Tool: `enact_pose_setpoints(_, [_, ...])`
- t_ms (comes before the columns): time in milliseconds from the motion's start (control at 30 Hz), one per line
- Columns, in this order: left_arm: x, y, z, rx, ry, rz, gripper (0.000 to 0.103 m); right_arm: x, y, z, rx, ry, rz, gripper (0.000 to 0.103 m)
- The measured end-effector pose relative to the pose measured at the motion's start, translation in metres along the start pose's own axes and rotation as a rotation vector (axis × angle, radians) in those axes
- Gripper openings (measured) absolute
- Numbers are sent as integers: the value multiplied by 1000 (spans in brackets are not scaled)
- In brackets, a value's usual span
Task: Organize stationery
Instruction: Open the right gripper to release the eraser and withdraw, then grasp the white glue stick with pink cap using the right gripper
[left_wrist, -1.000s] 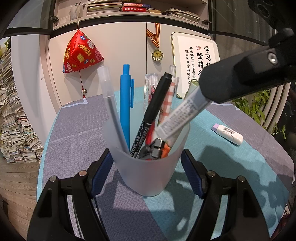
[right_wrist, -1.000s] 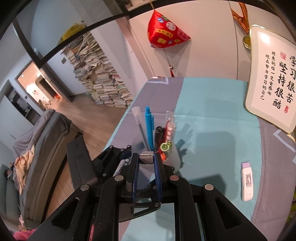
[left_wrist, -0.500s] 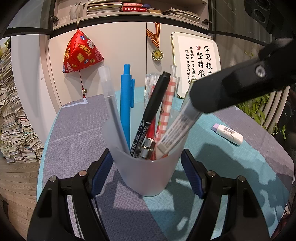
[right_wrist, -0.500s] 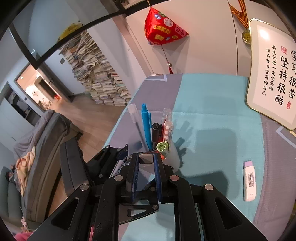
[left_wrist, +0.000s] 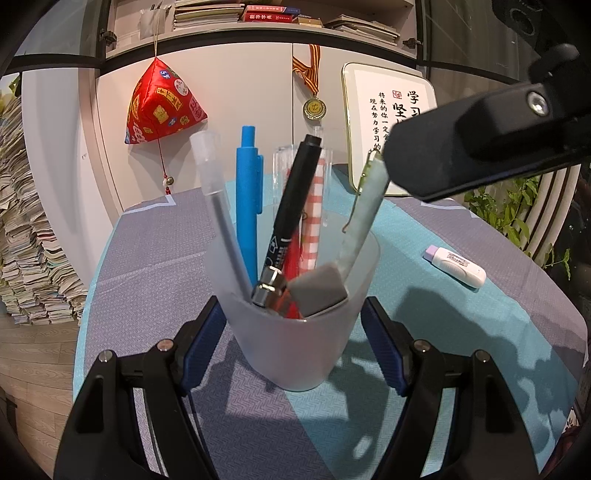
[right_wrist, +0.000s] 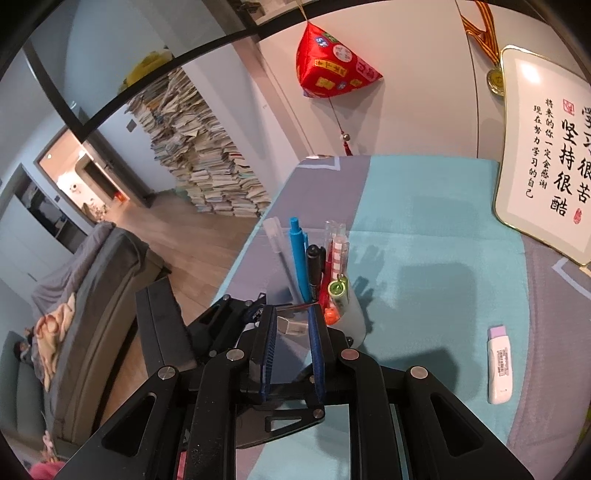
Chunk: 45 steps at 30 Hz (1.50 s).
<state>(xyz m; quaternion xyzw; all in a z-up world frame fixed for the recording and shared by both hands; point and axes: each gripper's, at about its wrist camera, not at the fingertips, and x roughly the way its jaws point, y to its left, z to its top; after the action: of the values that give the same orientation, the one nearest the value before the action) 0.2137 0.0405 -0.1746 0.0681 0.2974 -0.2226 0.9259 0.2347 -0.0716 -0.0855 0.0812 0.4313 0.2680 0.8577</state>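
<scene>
Since a second ago my right gripper (right_wrist: 291, 325) has lifted off the white labelled marker; that marker now sits deep in the frosted pen cup (left_wrist: 295, 325), only its grey end (left_wrist: 319, 291) showing at the rim. My right pads (right_wrist: 317, 350) are parted with a narrow gap and hold nothing, directly above the cup. My left gripper (left_wrist: 293, 332) is spread wide, pads either side of the cup wall, not touching it. Inside the cup ahead of me: blue pen (left_wrist: 248, 206), black marker (left_wrist: 291, 218), clear-capped pen (left_wrist: 214, 192), red checked pen (left_wrist: 314, 221), pale green pen (left_wrist: 364, 218). White correction tape (left_wrist: 456, 266) lies on the teal-and-grey mat (left_wrist: 461, 325), well right of the cup.
</scene>
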Motion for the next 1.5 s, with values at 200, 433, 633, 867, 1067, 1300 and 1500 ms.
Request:
enact_pose_setpoints(200, [0,0,0,2,-2,2,75,-13,-12,-9,1,-26,-34,17])
enact_pose_setpoints(433, [0,0,0,2,-1,2,75,-43,-67,-35,65,-81,-193,41])
enact_pose_setpoints(633, [0,0,0,2,0,3,75,-48,-136,-58,224,-46,-393,42])
enact_pose_setpoints(867, [0,1,0,0,4,-1,75,-25,-150,-81,170,9,-423,43])
enact_pose_setpoints(1067, [0,0,1,0,5,0,75,-1,-130,-90,8,5,-522,48])
enact_pose_setpoints(1300, [0,0,1,1,6,1,75,11,-131,-96,-28,-10,-594,40])
enact_pose_setpoints(1500, [0,0,1,1,6,1,75,-8,-126,-94,21,-50,-550,28])
